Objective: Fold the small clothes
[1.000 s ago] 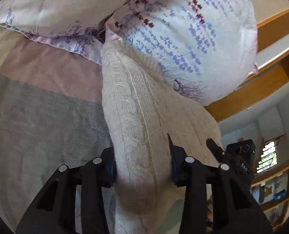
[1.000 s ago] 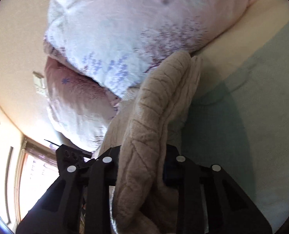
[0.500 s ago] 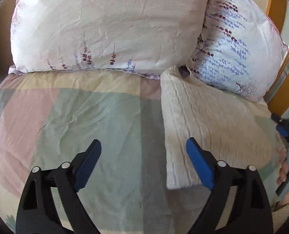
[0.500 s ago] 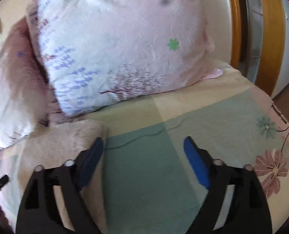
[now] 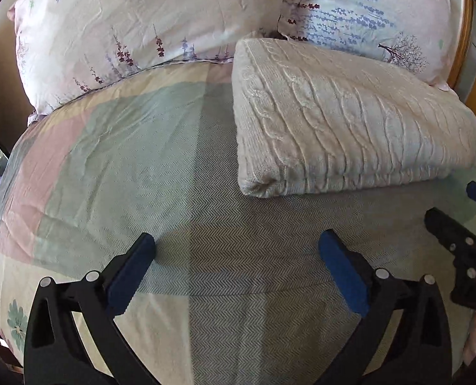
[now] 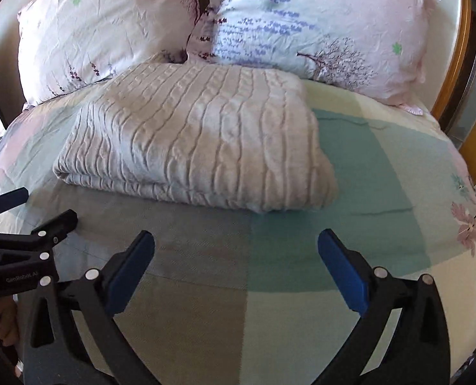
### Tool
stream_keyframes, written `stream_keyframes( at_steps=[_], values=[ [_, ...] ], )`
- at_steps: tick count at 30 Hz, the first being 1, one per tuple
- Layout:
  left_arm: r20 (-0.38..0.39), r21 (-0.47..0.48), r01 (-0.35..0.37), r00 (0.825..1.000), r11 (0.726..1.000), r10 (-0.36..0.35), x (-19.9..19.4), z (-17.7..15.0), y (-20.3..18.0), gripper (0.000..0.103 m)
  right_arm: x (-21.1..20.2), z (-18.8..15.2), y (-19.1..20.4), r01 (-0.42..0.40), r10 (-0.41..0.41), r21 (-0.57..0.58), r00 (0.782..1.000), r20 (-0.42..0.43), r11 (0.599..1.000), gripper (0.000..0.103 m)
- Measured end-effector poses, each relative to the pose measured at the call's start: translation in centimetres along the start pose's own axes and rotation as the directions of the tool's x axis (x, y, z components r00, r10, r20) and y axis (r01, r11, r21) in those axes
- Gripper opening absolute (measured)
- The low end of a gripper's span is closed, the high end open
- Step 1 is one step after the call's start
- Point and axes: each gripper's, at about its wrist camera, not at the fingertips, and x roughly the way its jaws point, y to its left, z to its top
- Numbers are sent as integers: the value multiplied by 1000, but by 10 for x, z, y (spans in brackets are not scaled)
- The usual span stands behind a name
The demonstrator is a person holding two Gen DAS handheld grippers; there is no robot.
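Note:
A cream cable-knit sweater point(image 5: 344, 118) lies folded into a thick rectangle on the bed, its far edge against the pillows. It also shows in the right wrist view point(image 6: 199, 141). My left gripper point(image 5: 236, 256) is open and empty, hovering over the bedspread in front of the sweater's left corner. My right gripper point(image 6: 236, 256) is open and empty, in front of the sweater's right corner. Each gripper shows at the edge of the other's view, the right one point(image 5: 462, 240) and the left one point(image 6: 23, 231).
Two floral pillows point(image 5: 148, 29) point(image 5: 366, 12) stand at the head of the bed behind the sweater. The patchwork bedspread point(image 5: 125, 160) covers the bed. A wooden bed frame point(image 6: 462, 73) runs along the right side.
Both grippers let go of the sweater, opened wide and pulled back towards me. The sweater, held up a second ago, now lies folded flat on the bed.

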Motion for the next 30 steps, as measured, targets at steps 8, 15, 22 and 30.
stream_keyframes(
  at_steps=[8, 15, 22, 30],
  values=[
    [-10, -17, 22, 1000, 1000, -22, 0, -1, 5, 102, 11, -4, 1, 26, -24, 31, 998, -62, 999, 101],
    [-10, -17, 22, 1000, 1000, -22, 0, -1, 6, 102, 10, -4, 1, 27, -25, 32, 998, -61, 999, 101],
    [-10, -17, 22, 1000, 1000, -22, -1, -1, 6, 102, 10, -4, 1, 27, -25, 33, 998, -61, 999, 101],
    [-10, -17, 22, 1000, 1000, -23, -1, -1, 6, 102, 10, -4, 1, 27, -25, 32, 998, -61, 999, 101]
  ],
)
